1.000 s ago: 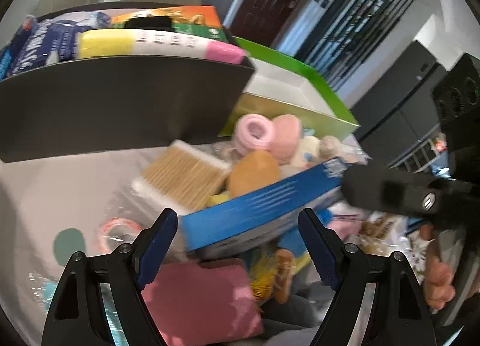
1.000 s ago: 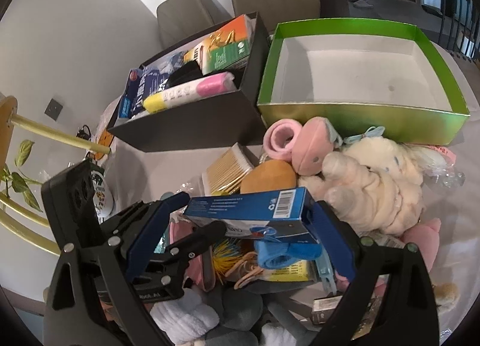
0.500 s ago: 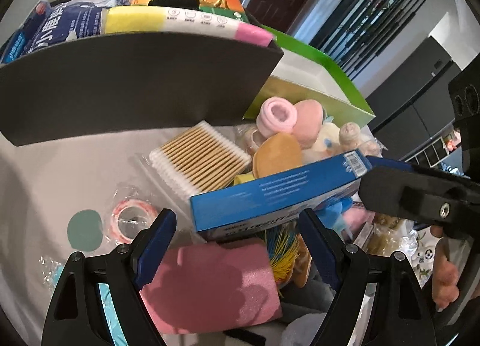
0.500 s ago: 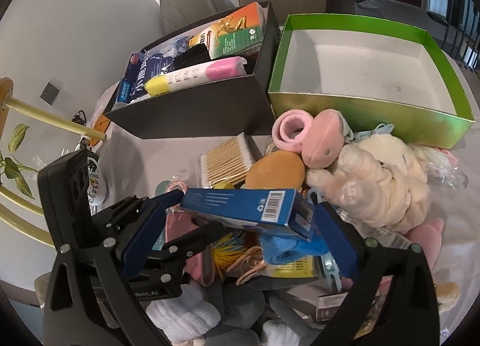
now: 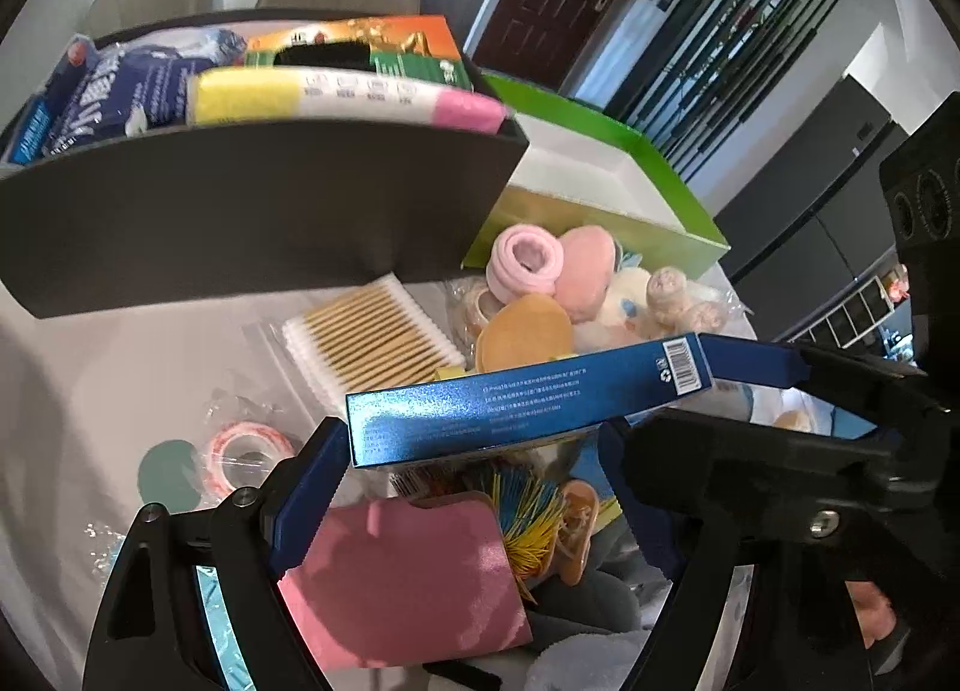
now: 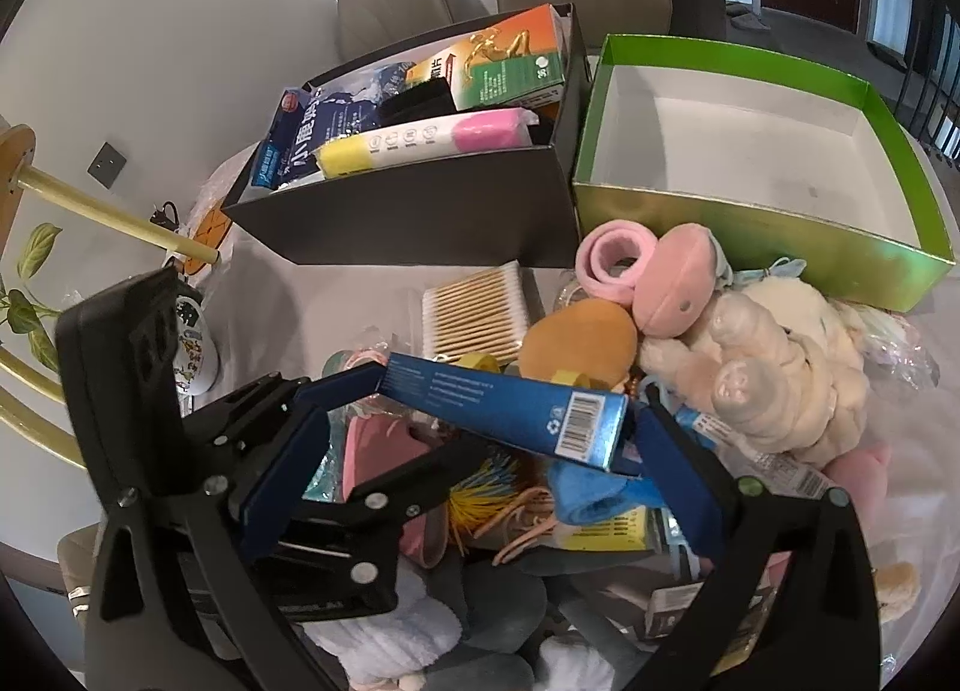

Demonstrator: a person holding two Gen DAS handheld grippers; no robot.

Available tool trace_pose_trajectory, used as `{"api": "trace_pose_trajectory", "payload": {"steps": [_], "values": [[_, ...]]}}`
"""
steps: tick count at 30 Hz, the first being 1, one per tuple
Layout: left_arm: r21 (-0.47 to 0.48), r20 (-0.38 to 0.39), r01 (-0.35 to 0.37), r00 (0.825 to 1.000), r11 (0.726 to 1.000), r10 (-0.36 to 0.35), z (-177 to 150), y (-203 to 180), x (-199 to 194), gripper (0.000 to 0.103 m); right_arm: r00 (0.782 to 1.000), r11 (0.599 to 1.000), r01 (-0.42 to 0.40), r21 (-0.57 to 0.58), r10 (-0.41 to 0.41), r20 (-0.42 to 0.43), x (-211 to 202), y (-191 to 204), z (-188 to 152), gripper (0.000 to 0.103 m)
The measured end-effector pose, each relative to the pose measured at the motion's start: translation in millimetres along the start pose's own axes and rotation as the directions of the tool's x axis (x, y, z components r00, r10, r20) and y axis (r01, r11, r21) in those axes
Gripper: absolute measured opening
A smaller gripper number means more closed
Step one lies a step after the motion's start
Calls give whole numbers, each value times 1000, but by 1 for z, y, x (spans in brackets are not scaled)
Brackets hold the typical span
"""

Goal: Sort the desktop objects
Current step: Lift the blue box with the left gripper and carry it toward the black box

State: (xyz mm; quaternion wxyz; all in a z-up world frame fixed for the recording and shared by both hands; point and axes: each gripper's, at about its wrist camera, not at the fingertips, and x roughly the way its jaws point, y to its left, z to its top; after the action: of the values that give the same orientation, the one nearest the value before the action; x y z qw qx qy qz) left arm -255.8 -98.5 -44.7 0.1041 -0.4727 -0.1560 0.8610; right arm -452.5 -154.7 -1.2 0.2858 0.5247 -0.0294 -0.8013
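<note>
blue box (image 5: pixel 528 409) sat gripped end to end in the left gripper (image 5: pixel 474 487), while the right gripper (image 6: pixel 480 451) was opening around it.

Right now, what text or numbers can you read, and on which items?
"小鹿": blue packet in the black box.
"30": orange-green carton.
Blue box: barcode and recycling mark; print too small.
Pink-yellow pack: icons, unreadable.
Yellow label: blurred.

Long blue box (image 5: pixel 528 409), glossy, barcode on right end, tilted slightly, spans between both grippers' fingers, above clutter pile.
</note>
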Motion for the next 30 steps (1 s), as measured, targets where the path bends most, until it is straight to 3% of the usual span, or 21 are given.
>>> {"api": "trace_pose_trajectory", "payload": {"steps": [16, 25, 30], "values": [[-29, 68, -50, 996, 998, 52, 11, 11, -27, 84, 998, 1000, -21, -3, 21, 66, -9, 26, 6, 103], [-35, 117, -73, 990, 997, 77, 32, 29, -48, 85, 996, 999, -25, -36, 28, 85, -8, 55, 28, 103], [-27, 161, -101, 981, 995, 104, 41, 41, -61, 85, 988, 997, -73, -32, 76, 134, -6, 67, 40, 103]]}}
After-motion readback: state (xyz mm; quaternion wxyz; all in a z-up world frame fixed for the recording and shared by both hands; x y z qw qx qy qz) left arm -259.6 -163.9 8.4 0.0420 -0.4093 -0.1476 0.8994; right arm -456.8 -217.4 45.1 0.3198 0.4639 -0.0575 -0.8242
